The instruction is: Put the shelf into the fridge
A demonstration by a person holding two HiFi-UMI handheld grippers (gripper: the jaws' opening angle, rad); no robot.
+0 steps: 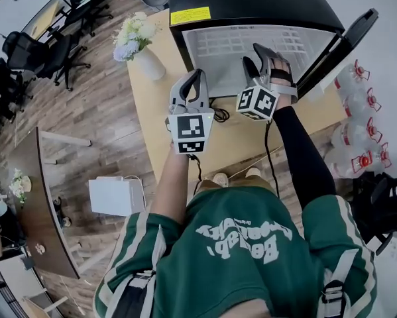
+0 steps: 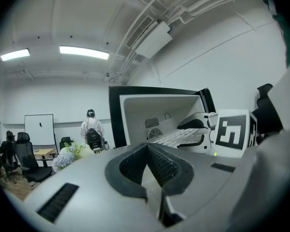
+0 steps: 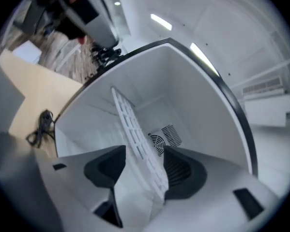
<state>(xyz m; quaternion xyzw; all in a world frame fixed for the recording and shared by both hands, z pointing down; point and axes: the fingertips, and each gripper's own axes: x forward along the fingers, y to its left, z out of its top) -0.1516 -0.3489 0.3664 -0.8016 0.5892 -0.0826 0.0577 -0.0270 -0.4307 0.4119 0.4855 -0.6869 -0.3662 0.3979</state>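
A black mini fridge (image 1: 251, 5) stands on the wooden table (image 1: 152, 105) with its door (image 1: 344, 42) swung open to the right. The white grid shelf (image 1: 238, 48) lies inside it. My right gripper (image 1: 253, 57) reaches into the opening. In the right gripper view the shelf (image 3: 135, 129) runs edge-on between the jaws of the right gripper (image 3: 142, 166), which stand wide and do not clamp it. My left gripper (image 1: 195, 78) hovers in front of the fridge's left side. It is shut (image 2: 147, 146) and empty.
A vase of flowers (image 1: 140, 42) stands on the table left of the fridge. A black cable (image 1: 219, 116) lies in front of the fridge. Water bottles (image 1: 357, 111) stand on the floor at the right, a white box (image 1: 115, 196) at the left. A person with a backpack (image 2: 92, 134) stands far off.
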